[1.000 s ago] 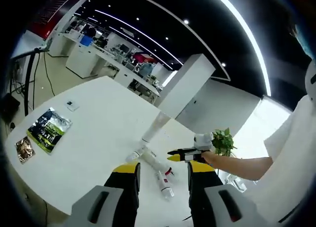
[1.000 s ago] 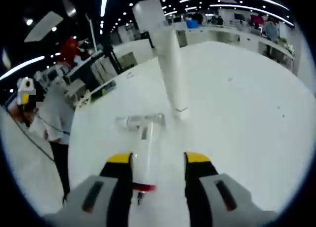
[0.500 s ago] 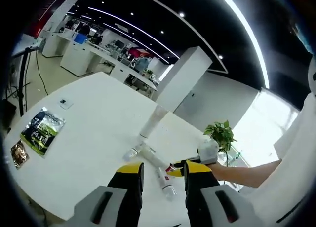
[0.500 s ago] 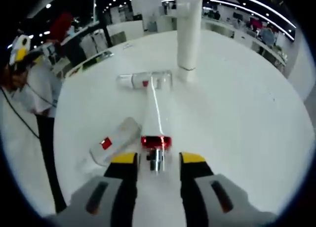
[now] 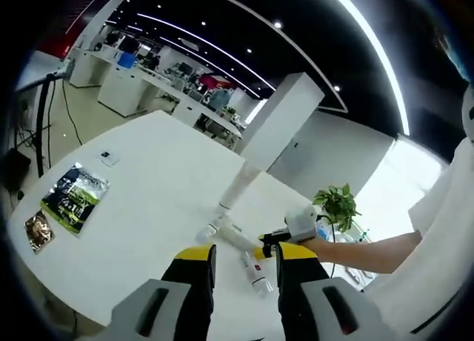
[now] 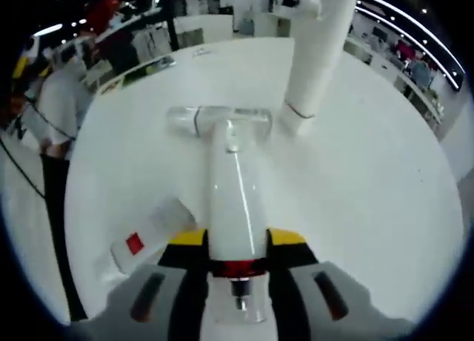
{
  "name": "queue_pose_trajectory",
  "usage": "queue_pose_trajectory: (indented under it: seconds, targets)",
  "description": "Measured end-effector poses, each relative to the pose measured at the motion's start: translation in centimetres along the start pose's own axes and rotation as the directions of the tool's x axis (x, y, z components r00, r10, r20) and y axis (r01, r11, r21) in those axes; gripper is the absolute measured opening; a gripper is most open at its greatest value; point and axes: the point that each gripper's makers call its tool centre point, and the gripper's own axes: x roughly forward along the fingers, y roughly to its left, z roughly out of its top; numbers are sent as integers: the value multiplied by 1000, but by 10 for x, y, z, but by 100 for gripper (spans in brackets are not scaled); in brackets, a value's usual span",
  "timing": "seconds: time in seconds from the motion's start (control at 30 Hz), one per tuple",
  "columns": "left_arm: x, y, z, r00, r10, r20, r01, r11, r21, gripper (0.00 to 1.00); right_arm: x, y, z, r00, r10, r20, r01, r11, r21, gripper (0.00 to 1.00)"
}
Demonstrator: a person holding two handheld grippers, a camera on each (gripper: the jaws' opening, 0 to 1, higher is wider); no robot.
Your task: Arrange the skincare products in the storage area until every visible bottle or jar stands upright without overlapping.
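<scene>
Since the right gripper [image 6: 230, 239] sits right over the lying white bottle [image 6: 232, 189], its red-banded neck end is partly hidden between the jaws, which flank it closely; whether they're actually pinching is hard to tell. Just left of it lies a second bottle [image 6: 148, 236] with a red mark. Straight ahead a clear bottle [image 6: 220, 120] lies crosswise, and a tall tube [image 6: 320, 53] stands ahead to the right, its top cut off. The left gripper [image 5: 241, 252] hangs spread above the table [image 5: 148, 200]; a green packet [image 5: 72, 196] lies far left of it.
</scene>
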Motion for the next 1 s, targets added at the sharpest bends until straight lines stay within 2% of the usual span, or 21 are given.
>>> queue_pose_trajectory:
  seconds: [0.2, 0.27, 0.33, 0.4, 0.43, 0.5, 0.6, 0.7, 0.73, 0.77, 0.8, 0.83, 0.87, 0.93, 1.0]
  targets:
    - [-3, 2, -5, 1000, 12, -3, -12, 1000, -8, 33, 0, 1, -1, 999, 29, -28, -31, 998, -60, 27]
    - [-5, 2, -5, 1000, 16, 1, -16, 1000, -9, 33, -1, -1, -2, 999, 14, -48, -20, 994, -109, 26]
    - [-7, 3, -4, 1000, 22, 5, -22, 1000, -12, 33, -6, 4, -2, 996, 44, -78, -56, 987, -149, 26]
    - [-7, 4, -4, 1000, 26, 8, -26, 1000, -14, 33, -10, 5, 0, 995, 40, -87, -58, 976, -211, 26]
    - [-7, 4, -5, 1000, 28, 9, -28, 999, -18, 33, -13, 5, -3, 992, 36, -125, -68, 962, -263, 26]
    - [-7, 4, -5, 1000, 30, 9, -30, 999, -22, 33, -19, 1, -2, 988, 19, -150, -73, 929, -362, 26]
    - [-4, 2, -6, 1000, 24, 5, -24, 999, -21, 33, -26, -6, 1, 982, -11, -187, -75, 891, -447, 26]
    - [4, -1, -7, 1000, 14, -12, -14, 1000, -7, 32, -35, -11, 11, 971, -65, -231, -85, 809, -582, 26]
    - [6, -1, -7, 1000, 11, -15, -11, 1000, -4, 32, -36, -10, 13, 968, -70, -240, -93, 789, -607, 26]
    - [8, -2, -7, 1000, 5, -16, -5, 1000, 1, 32, -38, -9, 17, 961, -91, -259, -109, 740, -663, 26]
    - [9, -3, -7, 1000, 1, -17, -1, 1000, 1, 32, -38, -7, 21, 959, -98, -266, -123, 700, -703, 26]
    - [10, -4, -8, 1000, -4, -19, 4, 1000, -1, 32, -39, -4, 24, 956, -101, -274, -138, 670, -729, 26]
    - [12, -5, -10, 1000, -10, -24, 10, 1000, -3, 32, -40, -1, 29, 954, -115, -278, -150, 619, -771, 26]
    - [13, -5, -14, 999, -13, -41, 12, 1000, -4, 32, -40, 5, 35, 951, -130, -280, -165, 551, -818, 26]
    - [14, -4, -17, 998, -10, -57, 10, 1000, 0, 32, -40, 12, 39, 951, -129, -282, -180, 509, -842, 26]
